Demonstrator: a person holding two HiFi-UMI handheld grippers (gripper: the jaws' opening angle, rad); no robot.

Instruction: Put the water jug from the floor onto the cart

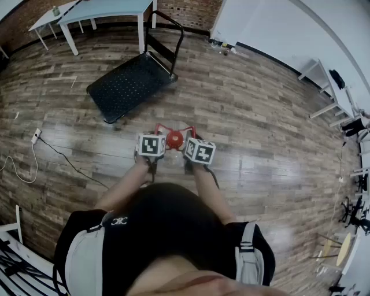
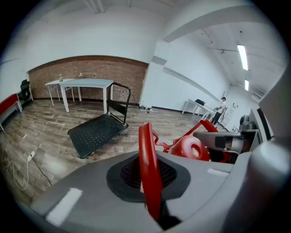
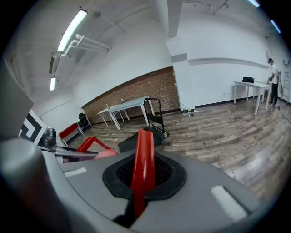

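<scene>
The water jug shows mainly as its red cap (image 1: 174, 139) and red carrying frame (image 1: 168, 126), straight in front of me over the wooden floor; its body is hidden. My left gripper (image 1: 156, 134) is shut on a red handle bar (image 2: 149, 168) of that frame. My right gripper (image 1: 191, 135) is shut on another red handle bar (image 3: 142, 166). The cap (image 2: 193, 148) lies right of the left jaws and left of the right jaws (image 3: 105, 154). The black flat cart (image 1: 130, 82) with its upright push handle (image 1: 167, 34) stands ahead, to the left, empty.
White tables (image 1: 107, 8) stand against the brick wall behind the cart. A white cable and plug (image 1: 34, 137) lie on the floor at left. Small bottles (image 1: 223, 48) sit by the white wall, desks and chairs (image 1: 347, 115) at right. A person (image 3: 273, 77) stands far off.
</scene>
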